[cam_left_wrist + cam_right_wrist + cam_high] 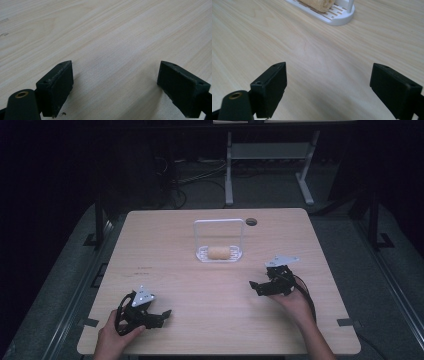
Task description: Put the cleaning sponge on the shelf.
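Observation:
A tan sponge-like roll (218, 252) lies on a white slatted stand (235, 256) with a tall wire hoop, at the back middle of the wooden table (200, 285). My left gripper (162, 316) rests near the front left, held by a hand, jaws wide apart and empty. In the left gripper view its gripper (115, 87) spans bare wood. My right gripper (255, 287) sits at the right, open and empty, aimed toward the stand. In the right gripper view, the right gripper (328, 91) is open, and the roll (318, 4) and stand (337, 18) lie ahead at the top.
A round cable hole (251, 221) is in the table's back edge, right of the stand. A white desk frame (270, 155) and cables lie on the dark floor beyond the table.

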